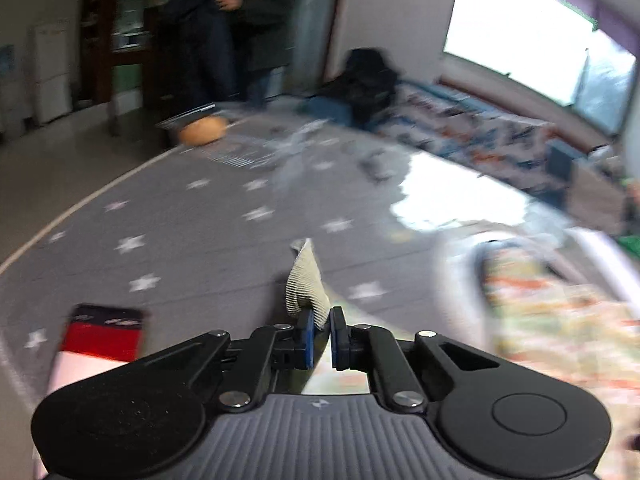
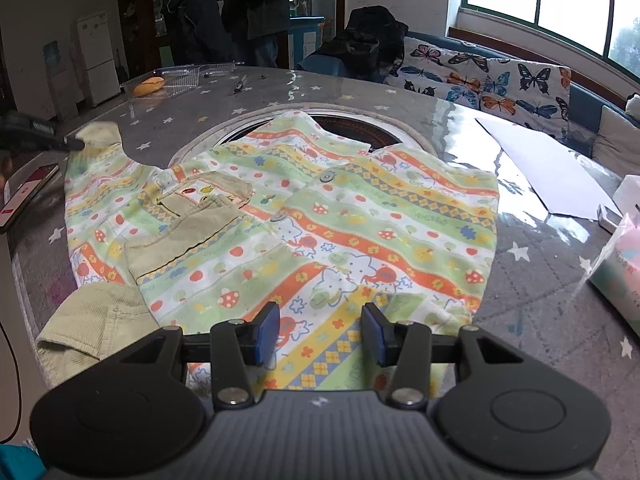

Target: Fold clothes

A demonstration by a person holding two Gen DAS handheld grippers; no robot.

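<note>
A child's patterned shirt (image 2: 340,220) with green, orange and yellow stripes lies spread on the grey star-print table (image 2: 180,124). Its cuffs and pocket are beige corduroy. My left gripper (image 1: 320,334) is shut on the beige cuff (image 1: 306,284) of one sleeve and holds it above the table; it also shows at the far left of the right wrist view (image 2: 74,144), with the cuff (image 2: 100,132) lifted. The shirt body shows blurred at the right of the left wrist view (image 1: 560,320). My right gripper (image 2: 320,330) is open, hovering over the shirt's near hem.
A phone (image 2: 24,196) lies at the table's left edge, also in the left wrist view (image 1: 100,336). A clear tray with a bun (image 2: 150,85) sits far back. A white sheet (image 2: 552,168) and a tissue pack (image 2: 620,280) lie right. Two people stand behind the table.
</note>
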